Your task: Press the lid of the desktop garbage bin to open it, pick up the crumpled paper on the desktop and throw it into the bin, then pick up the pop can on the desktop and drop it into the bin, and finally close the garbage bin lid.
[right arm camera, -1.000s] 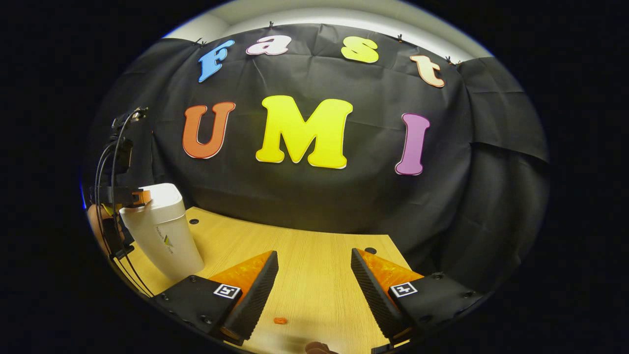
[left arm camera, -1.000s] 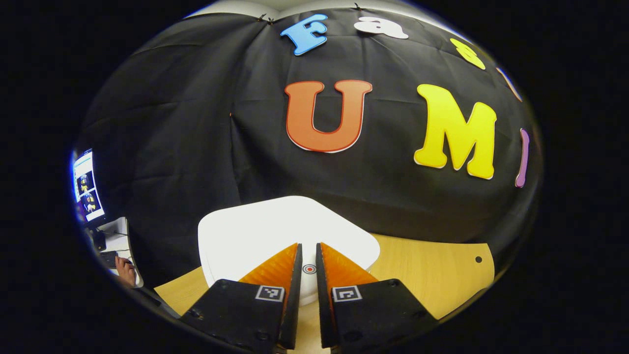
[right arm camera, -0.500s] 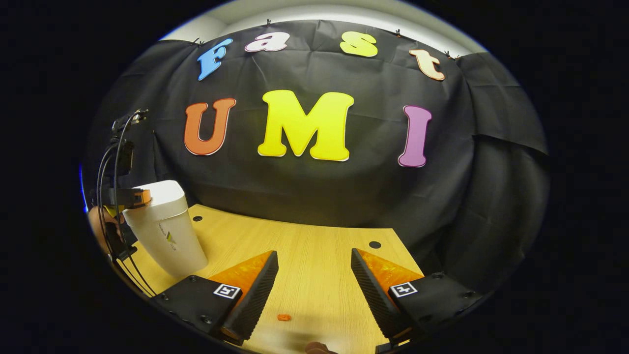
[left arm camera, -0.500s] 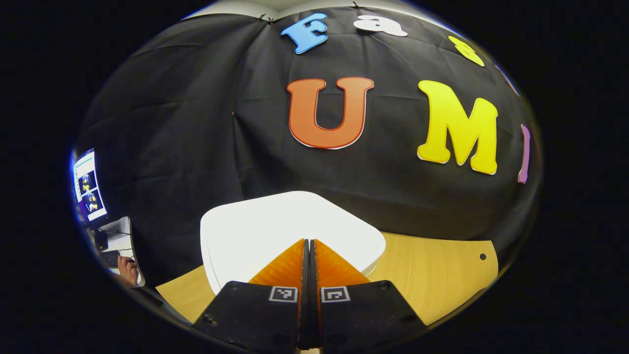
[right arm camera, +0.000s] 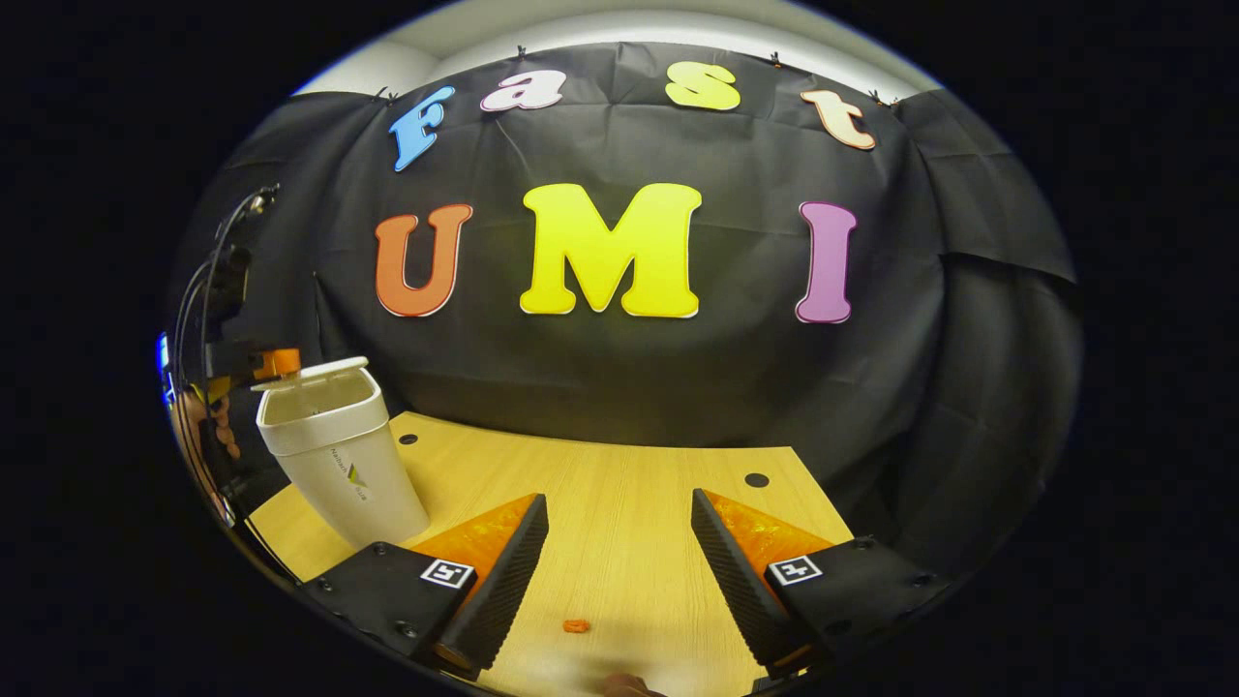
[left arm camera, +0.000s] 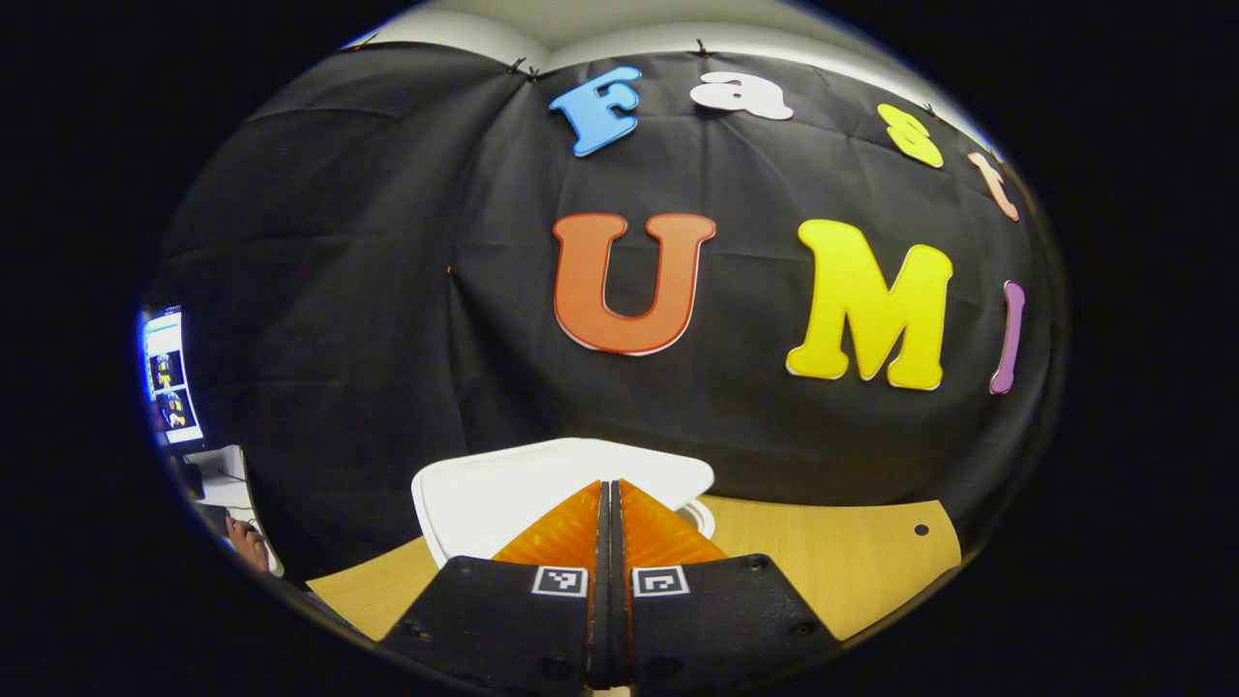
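Bin (right arm camera: 341, 455) far left on counter (right arm camera: 619, 523) in right gripper view, lid (right arm camera: 312, 375) popped up, tilted, mouth open. Left gripper (right arm camera: 276, 364) at lid's left edge, contact unclear. In left gripper view, left gripper (left arm camera: 610, 499) jaws clenched together, nothing between, lid (left arm camera: 503, 489) right ahead. Right of bin: right gripper (right arm camera: 619, 523) jaws spread wide above counter, small orange scrap (right arm camera: 577, 626) between them.

Probably a lab booth: cloth-draped wall (right arm camera: 619, 387), wooden desk (right arm camera: 619, 523), monitor (left arm camera: 166, 378).
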### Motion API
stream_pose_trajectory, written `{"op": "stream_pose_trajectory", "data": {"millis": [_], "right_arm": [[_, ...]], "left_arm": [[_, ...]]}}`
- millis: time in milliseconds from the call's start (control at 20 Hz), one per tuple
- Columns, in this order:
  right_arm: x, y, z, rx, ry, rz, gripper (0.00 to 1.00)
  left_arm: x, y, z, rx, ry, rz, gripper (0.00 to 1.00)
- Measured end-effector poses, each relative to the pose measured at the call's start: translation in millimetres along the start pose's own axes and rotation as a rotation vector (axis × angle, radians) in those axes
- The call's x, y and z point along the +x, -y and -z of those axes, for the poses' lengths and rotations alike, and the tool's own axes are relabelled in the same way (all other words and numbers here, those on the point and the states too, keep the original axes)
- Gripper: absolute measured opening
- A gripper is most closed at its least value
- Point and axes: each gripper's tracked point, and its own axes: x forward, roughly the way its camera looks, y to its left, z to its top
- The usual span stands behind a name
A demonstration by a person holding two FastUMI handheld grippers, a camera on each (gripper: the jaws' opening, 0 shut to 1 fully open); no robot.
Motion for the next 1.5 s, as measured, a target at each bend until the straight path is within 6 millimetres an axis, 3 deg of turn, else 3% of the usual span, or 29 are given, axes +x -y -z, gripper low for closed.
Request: {"op": "stream_pose_trajectory", "data": {"millis": [150,400,500,550,700,750,800,900,1100,1500], "right_arm": [[-1.8,-1.1,3.6,0.007,-0.007,-0.015,0.94],[-4.3,-1.4,18.6,-0.001,-0.041,-0.031,0.94],[-4.3,-1.5,26.5,-0.015,-0.069,-0.034,0.94],[-4.9,-2.2,30.6,-0.026,-0.079,-0.038,0.94],[-7.6,-8.7,47.1,-0.050,-0.118,-0.048,0.94],[-7.0,-9.9,54.5,-0.054,-0.138,-0.049,0.94],[-6.9,-11.6,60.9,-0.054,-0.159,-0.053,0.94],[-2.5,-14.0,77.3,-0.057,-0.210,-0.054,0.94],[8.7,-22.9,114.6,-0.066,-0.310,-0.065,0.94],[43.0,-47.0,206.7,-0.100,-0.540,-0.063,0.94]], "left_arm": [[-21.7,12.4,-7.1,-0.003,0.006,0.040,0.03],[-52.2,40.6,-0.3,-0.037,0.006,0.125,0.04],[-64.4,48.7,9.7,-0.030,0.006,0.163,0.14],[-70.8,51.4,16.9,-0.035,-0.004,0.183,0.26],[-88.9,66.4,41.4,-0.086,-0.053,0.267,0.48],[-93.3,67.7,51.3,-0.106,-0.077,0.273,0.70],[-94.6,64.4,57.8,-0.130,-0.093,0.267,0.68],[-99.8,62.2,72.3,-0.168,-0.130,0.259,0.73],[-96.5,45.9,105.6,-0.083,-0.195,0.193,0.75],[-116.3,54.2,150.8,-0.017,-0.274,0.298,0.76]]}}
